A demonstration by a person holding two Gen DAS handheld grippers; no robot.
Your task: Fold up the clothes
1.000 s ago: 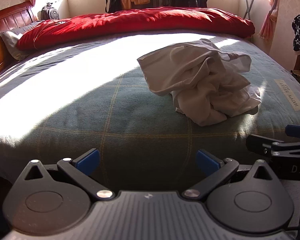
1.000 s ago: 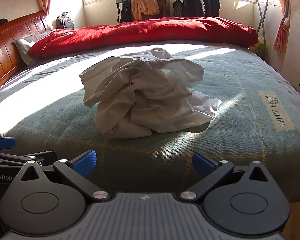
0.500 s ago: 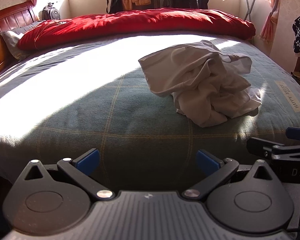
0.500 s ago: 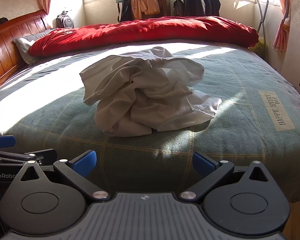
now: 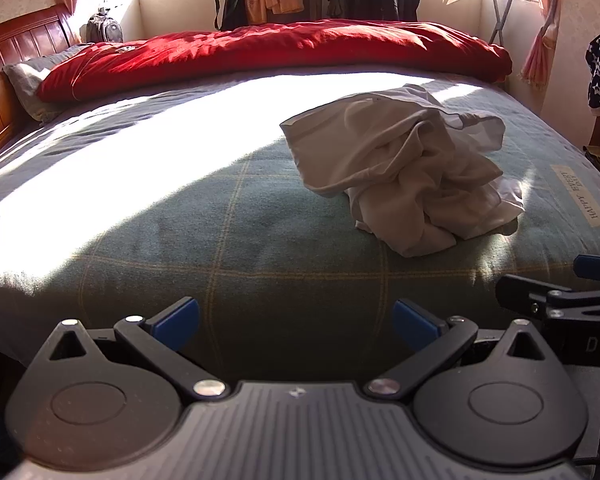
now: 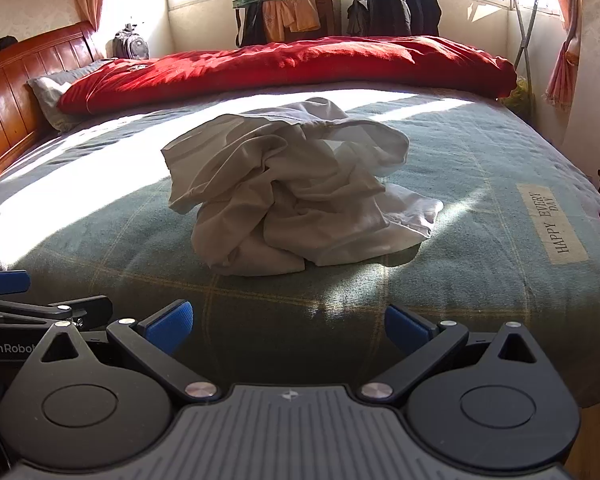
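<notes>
A crumpled white garment (image 5: pixel 404 172) (image 6: pixel 296 192) lies in a heap on the grey-green checked blanket (image 5: pixel 228 216) (image 6: pixel 480 184) of a bed. My left gripper (image 5: pixel 296 322) is open, held off the bed's near edge, with the heap ahead and to its right. My right gripper (image 6: pixel 288 326) is open too, also short of the near edge, and the heap lies straight ahead of it. Nothing sits between either pair of blue fingertips (image 5: pixel 176 318) (image 6: pixel 168 324). Each gripper shows at the other view's side edge.
A red duvet (image 5: pixel 276 52) (image 6: pixel 284 68) is bunched along the bed's far side, with a grey pillow (image 6: pixel 56 88) and wooden headboard (image 6: pixel 16 96) at left. Hanging clothes and a drying rack (image 6: pixel 524 36) stand by the window. Strong sunlight falls across the blanket's left half.
Both grippers have drifted slightly, so the garment sits a touch lower in the left wrist view. The garment itself has not moved and both grippers stay open.
</notes>
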